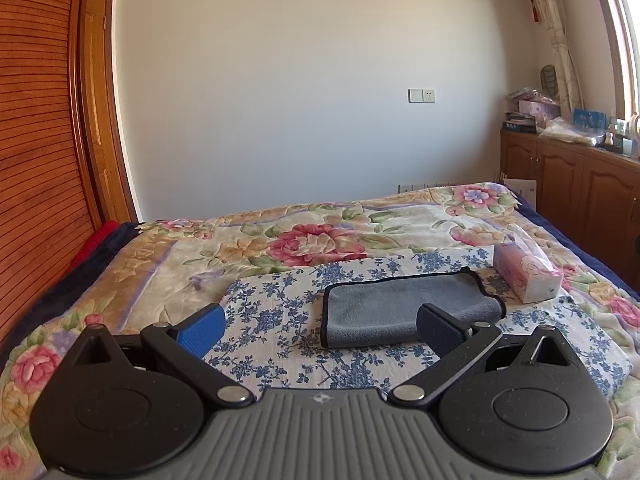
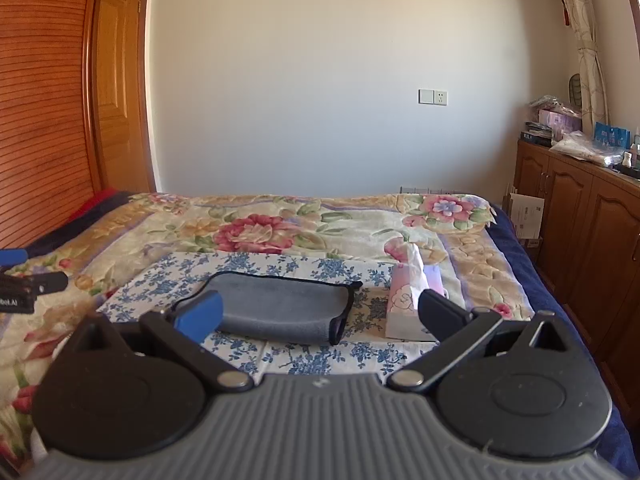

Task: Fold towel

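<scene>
A grey towel (image 1: 404, 306) with a dark trim lies folded on a blue-flowered white cloth (image 1: 280, 300) spread over the bed. In the right wrist view the same grey towel (image 2: 280, 306) lies ahead, left of centre. My left gripper (image 1: 320, 330) hovers just short of the towel's near edge, open wide, with nothing between its blue pads. My right gripper (image 2: 320, 316) is likewise open and empty, held back from the towel's near edge. The left gripper's tip (image 2: 16, 276) shows at the far left of the right wrist view.
A pink tissue box (image 1: 528, 276) stands right of the towel, also seen as a tissue box (image 2: 408, 308) in the right wrist view. A floral blanket (image 1: 312, 240) covers the bed. Wooden cabinets (image 2: 580, 232) with clutter on top line the right wall; a slatted wardrobe (image 1: 36, 152) is on the left.
</scene>
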`<state>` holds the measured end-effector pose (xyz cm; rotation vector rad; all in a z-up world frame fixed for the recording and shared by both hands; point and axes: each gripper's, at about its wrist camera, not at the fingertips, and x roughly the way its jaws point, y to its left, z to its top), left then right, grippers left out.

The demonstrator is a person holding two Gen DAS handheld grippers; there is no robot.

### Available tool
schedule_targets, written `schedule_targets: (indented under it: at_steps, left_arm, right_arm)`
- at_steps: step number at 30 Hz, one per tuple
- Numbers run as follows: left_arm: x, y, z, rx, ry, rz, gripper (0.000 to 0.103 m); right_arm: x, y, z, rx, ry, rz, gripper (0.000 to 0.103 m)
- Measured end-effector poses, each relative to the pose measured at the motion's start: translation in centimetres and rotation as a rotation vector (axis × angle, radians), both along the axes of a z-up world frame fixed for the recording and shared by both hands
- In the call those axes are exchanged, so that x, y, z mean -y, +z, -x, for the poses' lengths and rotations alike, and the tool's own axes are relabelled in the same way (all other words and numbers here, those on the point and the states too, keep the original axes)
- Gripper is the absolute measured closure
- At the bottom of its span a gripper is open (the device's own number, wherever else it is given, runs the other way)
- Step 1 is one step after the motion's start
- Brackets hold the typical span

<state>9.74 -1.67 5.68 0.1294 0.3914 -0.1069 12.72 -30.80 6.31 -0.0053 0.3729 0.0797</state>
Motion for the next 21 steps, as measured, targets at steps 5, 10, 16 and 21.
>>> schedule_targets:
  at_steps: [5,10,16,21]
  left_arm:
    - [0.2,0.0,1.6,0.016,-0.018,0.023,0.0]
    - [0.2,-0.4,2.9,0.011,-0.024,0.021,0.0]
    - [-0.4,-0.7,4.1,0.032,-0.025,0.033,0.0]
    - [-0.7,-1.5,5.2,0.052,-0.02,0.005,0.0]
  right_arm:
    - [-0.3,-0.1,1.1,0.002,0.004,-0.004,0.0]
    - [-0.5,-0.8,1.7,-0.008,-0.005,-0.018,0.0]
    - [-0.8,-1.7,3.0,0.018,-0.019,-0.027,0.0]
    - [-1.1,-2.8,3.7,0.009,-0.017,-0.016,0.0]
